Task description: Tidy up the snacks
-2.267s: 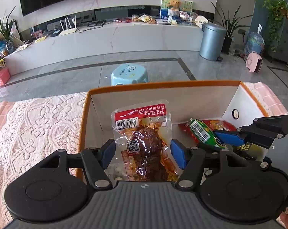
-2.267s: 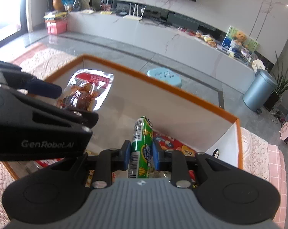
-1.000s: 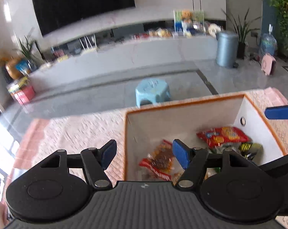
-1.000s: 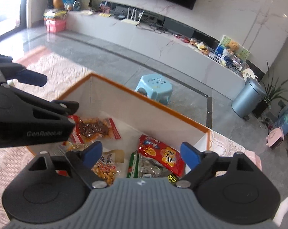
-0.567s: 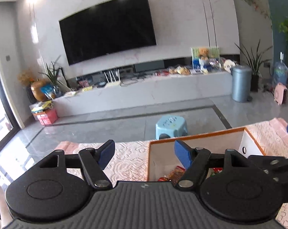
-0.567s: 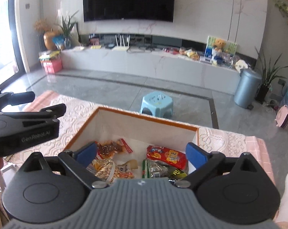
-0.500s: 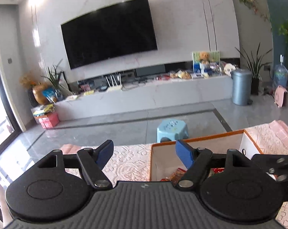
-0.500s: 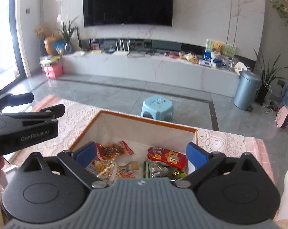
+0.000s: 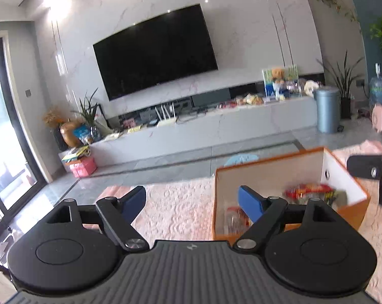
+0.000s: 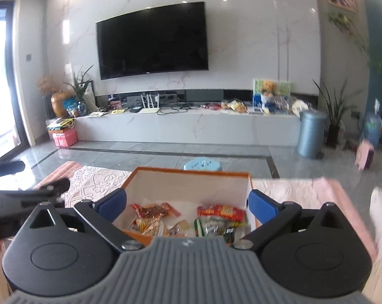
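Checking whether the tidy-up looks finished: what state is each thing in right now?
Left gripper: jaws opening, nothing between them.
Right gripper: open, empty.
Orange box: open-topped, upright on the lace tablecloth.
Red snack packet: lying flat inside the box.
Brown snack packet: lying inside the box.
Television: screen dark.
Bin: lid shut.

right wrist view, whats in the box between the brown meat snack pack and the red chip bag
In the right wrist view, bare white box floor separates the brown snack pack from the red bag; a small pale packet lies just nearer the camera.
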A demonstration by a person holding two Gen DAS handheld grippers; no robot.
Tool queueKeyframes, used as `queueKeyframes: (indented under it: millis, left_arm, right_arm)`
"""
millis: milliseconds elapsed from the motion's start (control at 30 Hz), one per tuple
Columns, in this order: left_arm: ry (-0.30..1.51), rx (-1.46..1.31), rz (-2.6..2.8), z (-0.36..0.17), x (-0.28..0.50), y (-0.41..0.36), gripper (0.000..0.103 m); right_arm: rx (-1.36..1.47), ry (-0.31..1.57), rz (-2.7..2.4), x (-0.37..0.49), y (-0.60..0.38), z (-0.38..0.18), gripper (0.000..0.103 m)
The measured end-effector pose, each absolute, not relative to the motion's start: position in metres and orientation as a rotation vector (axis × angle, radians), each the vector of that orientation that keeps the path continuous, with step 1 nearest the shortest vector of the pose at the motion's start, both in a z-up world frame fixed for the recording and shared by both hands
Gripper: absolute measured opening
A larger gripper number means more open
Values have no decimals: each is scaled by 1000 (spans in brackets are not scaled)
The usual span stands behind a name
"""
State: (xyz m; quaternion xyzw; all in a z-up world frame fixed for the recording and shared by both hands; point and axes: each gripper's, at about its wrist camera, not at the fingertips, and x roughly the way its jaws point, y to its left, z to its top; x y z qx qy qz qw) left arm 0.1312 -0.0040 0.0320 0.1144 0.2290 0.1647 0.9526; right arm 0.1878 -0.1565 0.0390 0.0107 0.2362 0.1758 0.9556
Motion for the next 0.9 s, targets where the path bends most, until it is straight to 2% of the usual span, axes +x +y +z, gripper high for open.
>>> queueKeyframes:
  millis: [300, 633, 900]
  left_arm:
    - [571, 147, 329, -4, 126, 8, 97]
    - [589, 122, 320, -30, 119, 6, 97]
    - [610, 126, 315, -35, 116, 1, 97]
  right_arm:
    - [115, 512, 273, 177, -163, 4, 99]
    - [-27, 512, 222, 172, -153, -37, 99]
    - [-27, 537, 227, 173, -154, -43, 99]
